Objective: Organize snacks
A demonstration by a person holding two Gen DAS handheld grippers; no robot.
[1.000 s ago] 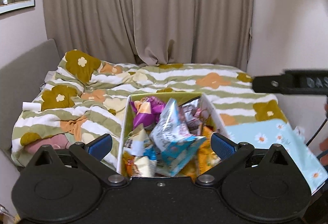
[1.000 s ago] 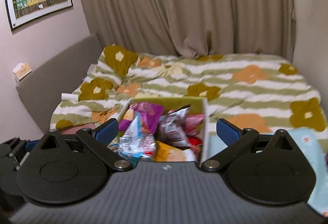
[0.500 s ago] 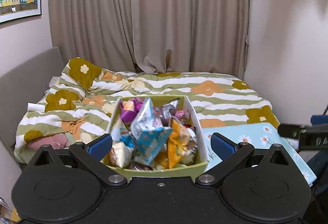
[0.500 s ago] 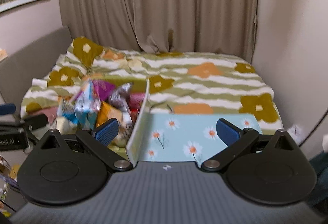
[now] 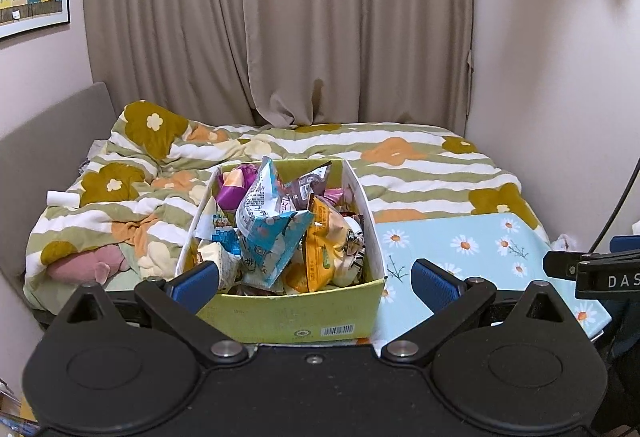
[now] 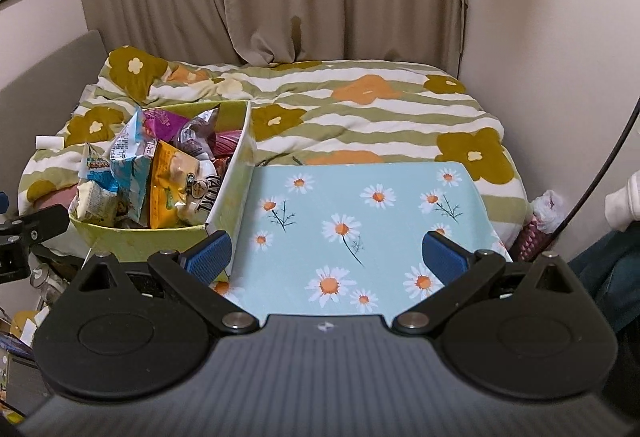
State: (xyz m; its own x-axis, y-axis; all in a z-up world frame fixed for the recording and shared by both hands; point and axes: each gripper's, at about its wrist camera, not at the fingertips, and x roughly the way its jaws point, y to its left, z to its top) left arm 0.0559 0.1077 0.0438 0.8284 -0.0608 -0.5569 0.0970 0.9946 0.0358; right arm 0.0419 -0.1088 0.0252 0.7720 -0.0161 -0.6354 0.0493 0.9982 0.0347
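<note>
A yellow-green cardboard box sits at the bed's near edge, heaped with several snack bags: a light blue one, an orange one, a purple one. Beside it on the right lies a light blue daisy-print board. My left gripper is open and faces the box's front wall, nothing between its fingers. My right gripper is open over the board's near edge, empty.
The bed carries a green-striped flower duvet, with a pink plush and a small white roll at its left. Curtains hang behind. A wall stands on the right, with a cable and a person's sock.
Both grippers have pulled back from the bed. The box now appears whole before the left gripper. The right gripper's view has swung right, from the box to the daisy board. Both stay open.
</note>
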